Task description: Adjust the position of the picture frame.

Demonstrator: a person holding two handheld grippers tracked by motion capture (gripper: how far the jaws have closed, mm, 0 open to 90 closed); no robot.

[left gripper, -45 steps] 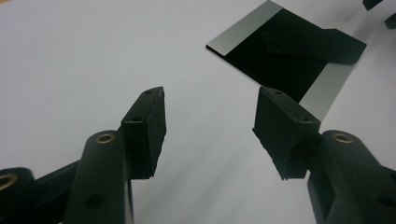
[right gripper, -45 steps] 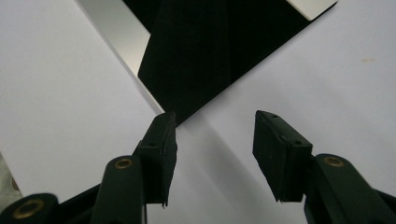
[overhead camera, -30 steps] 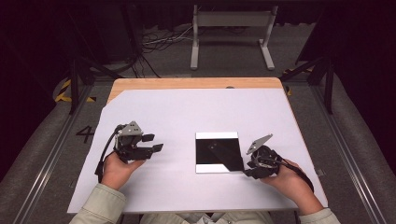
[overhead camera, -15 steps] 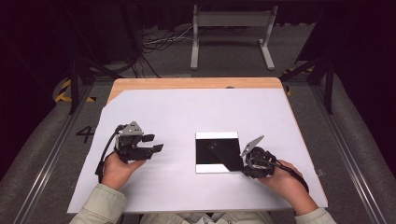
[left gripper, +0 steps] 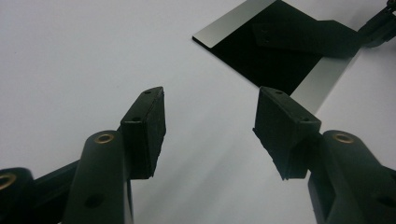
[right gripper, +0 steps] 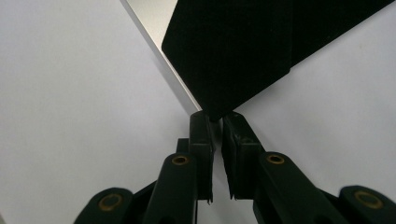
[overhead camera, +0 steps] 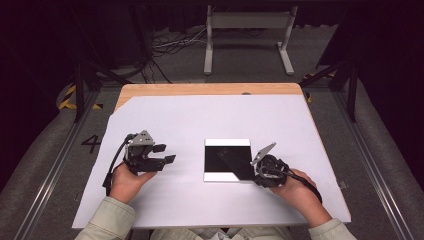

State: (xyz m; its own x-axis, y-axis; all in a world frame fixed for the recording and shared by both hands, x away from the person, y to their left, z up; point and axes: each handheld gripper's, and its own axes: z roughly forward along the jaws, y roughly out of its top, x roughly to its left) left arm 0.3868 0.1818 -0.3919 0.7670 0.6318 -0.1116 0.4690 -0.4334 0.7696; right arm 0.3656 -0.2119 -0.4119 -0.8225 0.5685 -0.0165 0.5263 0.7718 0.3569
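A flat square plate (overhead camera: 227,143), black in the middle with pale strips at two edges, lies on the white sheet. On it rests a thin black card (overhead camera: 236,164), skewed, with one corner past the plate's near right edge. My right gripper (overhead camera: 255,173) has just been closing and is shut on that corner. The right gripper view shows its pads (right gripper: 201,128) pinching the card (right gripper: 243,46) beside the plate's pale strip (right gripper: 159,42). My left gripper (overhead camera: 165,153) stands open on the sheet to the left, nothing between its fingers (left gripper: 147,121). The left gripper view shows the plate (left gripper: 224,25) and card (left gripper: 303,37) ahead.
The white sheet (overhead camera: 200,115) covers most of a wooden table (overhead camera: 210,89). A metal stand (overhead camera: 247,20) and loose cables (overhead camera: 170,47) sit on the floor beyond the far edge. Rails run along both sides.
My right gripper has shifted slightly toward the plate and its jaws have come together on the card's corner. The left hand has not moved.
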